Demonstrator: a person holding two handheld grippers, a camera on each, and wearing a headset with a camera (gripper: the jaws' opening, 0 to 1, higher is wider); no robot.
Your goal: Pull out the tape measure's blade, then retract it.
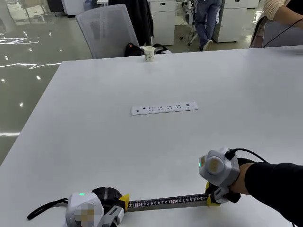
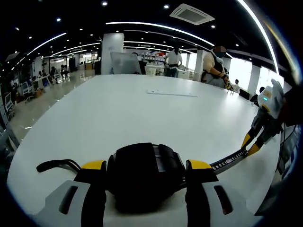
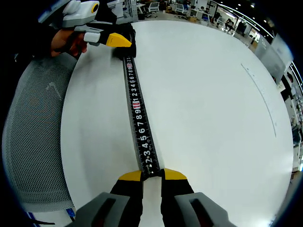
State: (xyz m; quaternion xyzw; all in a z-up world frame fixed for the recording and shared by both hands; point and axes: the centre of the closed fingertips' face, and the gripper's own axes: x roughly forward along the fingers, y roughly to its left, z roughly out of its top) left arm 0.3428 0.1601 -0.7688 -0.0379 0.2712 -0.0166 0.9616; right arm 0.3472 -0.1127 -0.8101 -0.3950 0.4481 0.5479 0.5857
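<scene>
Head view: the tape measure case (image 1: 108, 197) sits at the near left of the table (image 1: 142, 151), held in the left claw (image 1: 118, 205). Its blade (image 1: 165, 202) runs right, low over the table, to the right claw (image 1: 209, 196), which is pinched onto the blade's end. A power strip (image 1: 164, 108) lies well beyond, out of the way.

Left gripper view: both yellow pads (image 2: 94, 165) press the sides of the case. The hold is across a rounded black body, so a harder pull to the right could twist or drag the case loose.

Right gripper view: the jaws meet on just the tip of the blade, with the numbers running away toward the case. That is a thin hold. If it slips, or simply lets go, the sprung blade would likely whip back unchecked. Lifting the tip high could kink the blade.
</scene>
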